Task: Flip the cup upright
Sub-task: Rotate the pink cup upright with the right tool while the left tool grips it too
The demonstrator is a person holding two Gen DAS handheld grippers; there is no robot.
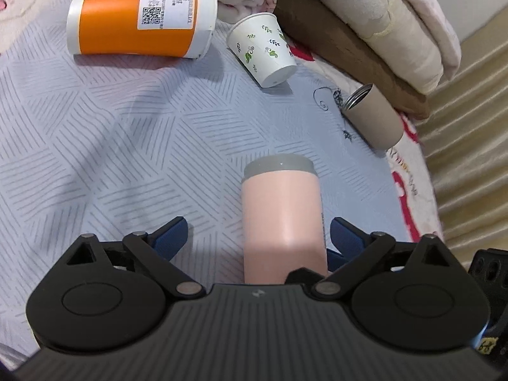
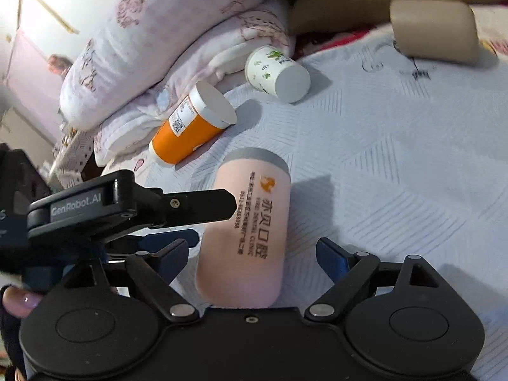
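Cup position: the pink cup [image 1: 283, 222] is seen lying on its side on the grey-patterned bedspread [image 1: 95, 146], between the spread jaws of the left gripper [image 1: 257, 238] and of the right gripper [image 2: 254, 255].
Left jaws: held apart; the blue pad on the right is seen just beside the cup wall, contact cannot be told.
Right jaws: held wide, both blue pads clear of the cup.
Cup look: a pale pink body with a grey band [image 2: 257, 155] at the far end; orange-brown lettering is printed along the side.
Nearby: an orange bottle [image 1: 139, 20], a leaf-printed paper cup [image 1: 262, 49] and a tan tube [image 1: 373, 114] are seen lying well apart.
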